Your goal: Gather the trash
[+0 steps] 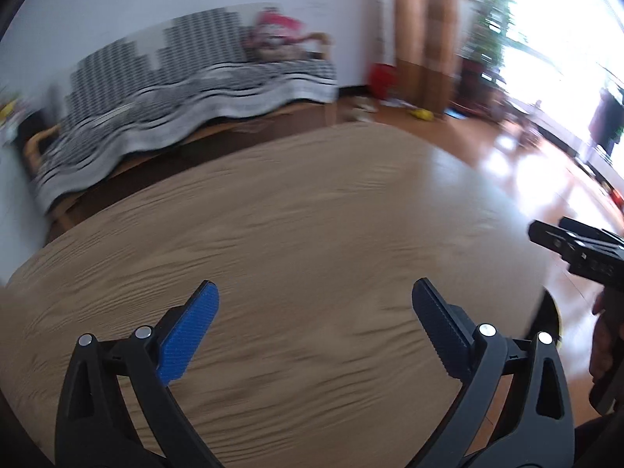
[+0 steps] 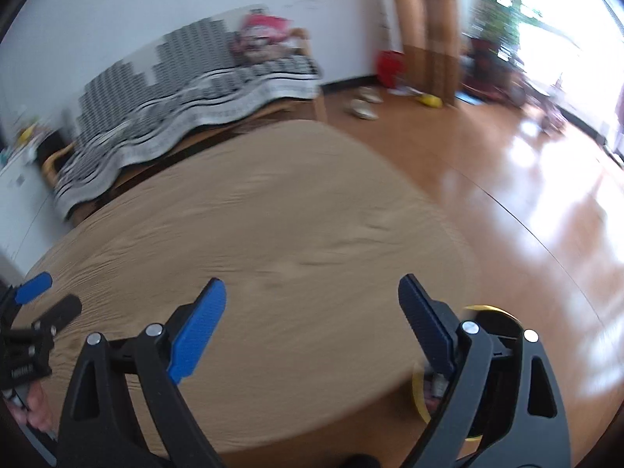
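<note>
Both tongs spread wide, nothing between the pads: left gripper (image 1: 315, 325), right gripper (image 2: 312, 321). I see no loose trash on the wooden table (image 2: 273, 202). The yellow-rimmed bin (image 2: 423, 390) sits off the table edge at 4 o'clock, nearer my right.

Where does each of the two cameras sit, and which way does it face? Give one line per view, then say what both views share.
Left wrist: sits behind the open left gripper, looking down across the wooden table toward the striped sofa; the right gripper and a hand show at the right edge.
Right wrist: sits behind the open right gripper, facing the same way; the left gripper shows at the left edge, a yellow-rimmed bin below the table.
Shared: table, sofa, red container, glossy floor.
</note>
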{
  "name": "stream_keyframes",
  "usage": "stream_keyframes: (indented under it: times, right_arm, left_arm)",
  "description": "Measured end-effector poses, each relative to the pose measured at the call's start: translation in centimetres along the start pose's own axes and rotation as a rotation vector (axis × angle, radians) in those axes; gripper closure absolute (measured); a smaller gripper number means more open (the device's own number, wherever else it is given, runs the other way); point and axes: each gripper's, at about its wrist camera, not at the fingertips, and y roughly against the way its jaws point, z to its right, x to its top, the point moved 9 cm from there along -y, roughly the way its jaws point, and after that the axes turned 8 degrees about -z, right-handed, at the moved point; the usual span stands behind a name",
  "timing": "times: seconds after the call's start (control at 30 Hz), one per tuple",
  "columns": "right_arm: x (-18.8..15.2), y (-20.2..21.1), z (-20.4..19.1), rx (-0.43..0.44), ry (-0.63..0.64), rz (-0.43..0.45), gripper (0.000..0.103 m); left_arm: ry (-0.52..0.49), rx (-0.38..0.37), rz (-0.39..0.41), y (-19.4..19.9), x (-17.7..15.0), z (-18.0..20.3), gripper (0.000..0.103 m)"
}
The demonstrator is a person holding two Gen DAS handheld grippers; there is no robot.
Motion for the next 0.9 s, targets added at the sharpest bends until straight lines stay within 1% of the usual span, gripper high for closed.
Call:
stream_keyframes:
  times: [0.03,0.07,0.1,0.2,0.3,0.47,0.53,0.67,0.73,0.83,0.9]
  right_arm:
    - [0.2,-0.1,-2.1,0.014,0.031,0.001,0.015]
    - [0.3,-0.3,-5.0,0.038,0.070,0.001,0.015]
    - [0.6,-0.4,-7.0,0.055,0.094,0.001,0.015]
    - [0.5,-0.9,-13.6,0.117,0.176,-0.004,0.014]
    - [-0.1,-1.4,-19.1,0.154,0.256,-0.013,0.014]
    - [-1.7,-2.7,-25.7,0.181,0.353,-0.036,0.013]
    - [-1.9,-3.2,-27.2,0.188,0.371,-0.042,0.013]
    - [-2.3,-4.3,-29.3,0.186,0.390,-0.051,0.013]
    - [-2.4,-4.5,-29.7,0.187,0.389,-0.054,0.013]
    - [-2.3,-5.0,-29.3,0.182,0.387,-0.060,0.013]
    - [-2.4,-5.1,-29.2,0.178,0.389,-0.062,0.013]
  left_arm:
    - [0.034,0.025,0.002,0.6,-0.5,-2.6,0.007]
    - [0.059,0.050,0.005,1.2,-0.9,-4.6,0.007]
    - [0.081,0.074,0.008,1.8,-1.4,-6.5,0.007]
    - [0.150,0.171,0.014,3.3,-3.7,-12.9,0.007]
    - [0.193,0.229,0.003,4.0,-5.5,-16.9,0.007]
    - [0.292,0.279,-0.004,5.1,-7.6,-22.7,0.007]
    - [0.326,0.284,-0.009,5.0,-7.8,-24.2,0.007]
    - [0.354,0.293,-0.008,5.3,-8.4,-25.6,0.007]
    - [0.363,0.289,-0.009,5.3,-8.5,-25.8,0.007]
    - [0.390,0.247,-0.013,5.1,-8.4,-26.2,0.007]
    - [0.391,0.241,-0.016,4.9,-8.4,-26.2,0.007]
